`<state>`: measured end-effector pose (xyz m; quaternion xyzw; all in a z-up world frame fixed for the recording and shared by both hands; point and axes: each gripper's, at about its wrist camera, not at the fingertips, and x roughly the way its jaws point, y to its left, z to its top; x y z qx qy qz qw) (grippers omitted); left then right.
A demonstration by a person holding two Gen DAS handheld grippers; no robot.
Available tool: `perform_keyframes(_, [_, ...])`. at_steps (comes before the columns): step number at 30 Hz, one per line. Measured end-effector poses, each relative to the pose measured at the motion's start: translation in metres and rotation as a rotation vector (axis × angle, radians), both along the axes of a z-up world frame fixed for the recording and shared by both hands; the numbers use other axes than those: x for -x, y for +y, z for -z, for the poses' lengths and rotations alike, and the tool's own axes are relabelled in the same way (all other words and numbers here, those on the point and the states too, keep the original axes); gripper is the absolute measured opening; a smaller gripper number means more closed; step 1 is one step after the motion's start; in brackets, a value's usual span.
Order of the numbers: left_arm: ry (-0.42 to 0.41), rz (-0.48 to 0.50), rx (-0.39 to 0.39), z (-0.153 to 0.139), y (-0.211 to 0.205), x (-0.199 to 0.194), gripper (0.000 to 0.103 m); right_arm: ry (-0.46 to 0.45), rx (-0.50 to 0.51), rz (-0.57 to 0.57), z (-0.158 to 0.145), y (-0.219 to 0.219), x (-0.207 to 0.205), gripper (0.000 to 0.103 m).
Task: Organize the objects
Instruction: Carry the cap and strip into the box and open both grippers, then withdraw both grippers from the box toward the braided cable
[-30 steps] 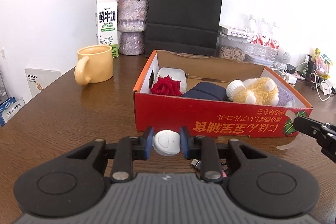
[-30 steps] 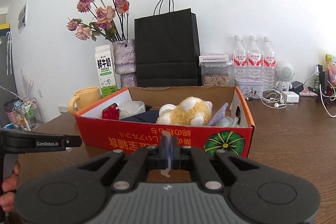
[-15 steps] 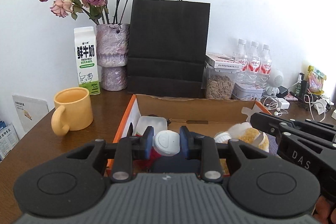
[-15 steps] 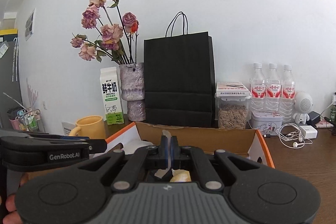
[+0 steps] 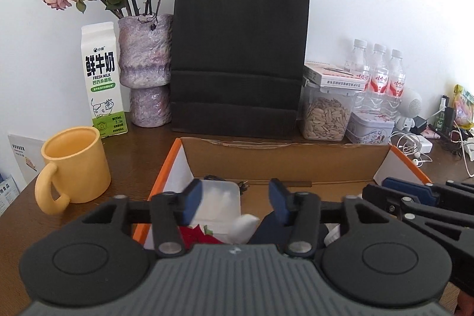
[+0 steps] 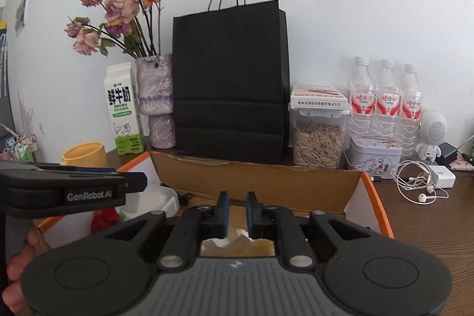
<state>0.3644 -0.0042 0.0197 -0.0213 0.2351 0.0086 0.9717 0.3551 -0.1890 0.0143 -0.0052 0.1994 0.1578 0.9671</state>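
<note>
Both grippers hang over the open orange cardboard box (image 5: 284, 159). My left gripper (image 5: 235, 199) is open and empty; a small white round object (image 5: 244, 227) lies below it in the box, beside a red rose (image 5: 201, 239), a clear plastic tub (image 5: 220, 197) and a dark blue item (image 5: 266, 233). My right gripper (image 6: 236, 211) is open by a narrow gap and empty, above a crumpled clear scrap (image 6: 234, 237) and a yellow plush toy (image 6: 257, 248). The box's back wall (image 6: 257, 182) shows in the right wrist view. The left gripper (image 6: 74, 188) shows at the left of that view.
Behind the box stand a black paper bag (image 5: 240, 55), a purple vase of dried roses (image 5: 146, 70), a milk carton (image 5: 102, 79), a jar of seeds (image 5: 326, 108), a tin (image 5: 370, 128) and three water bottles (image 5: 379, 76). A yellow mug (image 5: 74, 168) stands left. Cables and earphones (image 6: 420, 185) lie right.
Both grippers moved forward over the box and opened. The white round object dropped from the left gripper into the box. The clear scrap left the right gripper.
</note>
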Motion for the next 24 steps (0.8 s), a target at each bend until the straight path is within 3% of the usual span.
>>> perform_keyframes(1, [0.004,-0.01,0.002,0.001,0.003,-0.001,0.098,0.014,0.005,0.006,0.002,-0.002,-0.002,0.038])
perform_keyframes(3, [-0.02,-0.034,-0.008,0.0,0.006,0.001,0.103,0.025,0.021,0.032,0.004,-0.004,-0.004,0.079])
perform_keyframes(5, [-0.017,-0.039,-0.01,-0.002,0.009,0.002,0.103,0.008,0.026,0.054,0.004,-0.007,-0.002,0.093])
perform_keyframes(15, [-0.02,-0.077,0.009,-0.009,0.018,0.025,0.103,-0.028,0.049,0.059,-0.003,-0.001,0.023,0.099])
perform_keyframes(24, [0.046,-0.082,0.027,-0.01,0.041,0.093,0.103,-0.005,0.059,0.0,-0.002,0.005,0.091,0.103])
